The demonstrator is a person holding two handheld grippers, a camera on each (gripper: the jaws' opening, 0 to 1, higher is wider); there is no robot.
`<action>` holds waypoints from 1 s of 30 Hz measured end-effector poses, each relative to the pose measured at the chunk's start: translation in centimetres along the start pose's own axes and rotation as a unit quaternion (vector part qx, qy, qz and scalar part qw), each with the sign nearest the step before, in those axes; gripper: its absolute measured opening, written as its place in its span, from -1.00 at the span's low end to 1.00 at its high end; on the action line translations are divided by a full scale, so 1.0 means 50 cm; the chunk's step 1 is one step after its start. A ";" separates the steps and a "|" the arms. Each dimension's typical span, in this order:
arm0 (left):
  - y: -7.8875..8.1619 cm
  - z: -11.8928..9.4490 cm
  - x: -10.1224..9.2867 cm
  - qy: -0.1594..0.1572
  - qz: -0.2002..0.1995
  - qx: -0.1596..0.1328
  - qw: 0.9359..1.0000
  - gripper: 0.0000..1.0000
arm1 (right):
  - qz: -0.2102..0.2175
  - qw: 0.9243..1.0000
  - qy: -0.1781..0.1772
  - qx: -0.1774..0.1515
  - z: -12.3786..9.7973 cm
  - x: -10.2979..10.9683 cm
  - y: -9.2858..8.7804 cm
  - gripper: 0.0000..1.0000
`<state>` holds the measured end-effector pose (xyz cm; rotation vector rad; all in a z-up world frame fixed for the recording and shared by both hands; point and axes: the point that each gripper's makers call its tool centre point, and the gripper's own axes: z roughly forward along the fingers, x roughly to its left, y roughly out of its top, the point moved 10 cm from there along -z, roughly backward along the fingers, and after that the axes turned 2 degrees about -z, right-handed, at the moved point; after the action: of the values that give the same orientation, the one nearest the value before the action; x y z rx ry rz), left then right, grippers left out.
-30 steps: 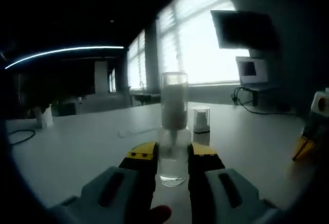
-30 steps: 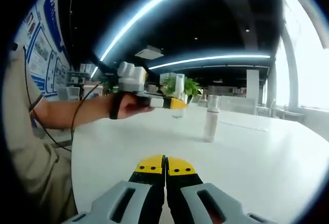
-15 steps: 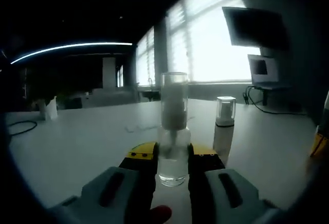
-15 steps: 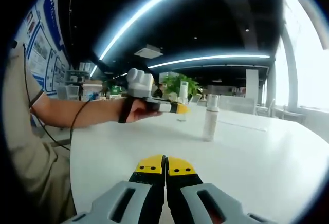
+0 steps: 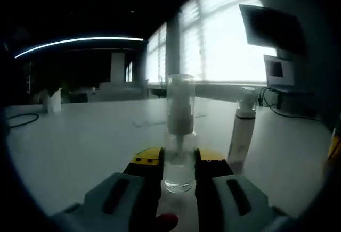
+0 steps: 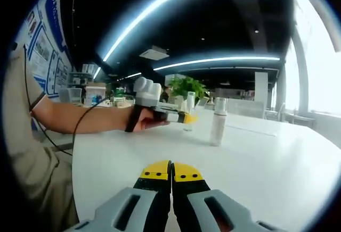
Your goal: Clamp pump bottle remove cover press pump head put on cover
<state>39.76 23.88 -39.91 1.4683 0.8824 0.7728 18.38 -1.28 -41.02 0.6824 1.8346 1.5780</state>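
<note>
Holding: left claw (image 5: 179,164) clamped on capped pump bottle (image 5: 179,136)
Right claw (image 6: 171,172): fully closed, nothing in it
Surface (image 6: 256,157): white bottle (image 6: 217,121) standing

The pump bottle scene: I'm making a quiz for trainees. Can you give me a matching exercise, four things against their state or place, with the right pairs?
Things:
1. Clear bottle
2. White bottle
3. Right tongs
4. Plant

States or places:
A. Shut on nothing
B. Clamped in the left tongs, cover on
C. Far across the room, green
D. Standing free on the table

Pairs: 1-B, 2-D, 3-A, 4-C
</note>
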 end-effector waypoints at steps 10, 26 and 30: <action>-0.016 0.003 0.003 0.001 0.001 0.005 1.000 -0.71 | -0.003 1.000 -0.001 0.000 0.000 -0.005 -0.002 -1.00; -0.018 0.001 0.004 -0.001 -0.008 -0.005 1.000 -0.58 | -0.006 1.000 -0.001 0.001 0.000 -0.002 -0.001 -1.00; -0.017 0.000 0.002 -0.006 -0.006 -0.005 1.000 -0.58 | -0.006 1.000 -0.001 0.001 0.000 0.000 0.000 -1.00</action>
<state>39.72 23.98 -40.77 1.4554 0.8771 0.7575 18.35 -1.27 -41.03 0.6730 1.8359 1.5682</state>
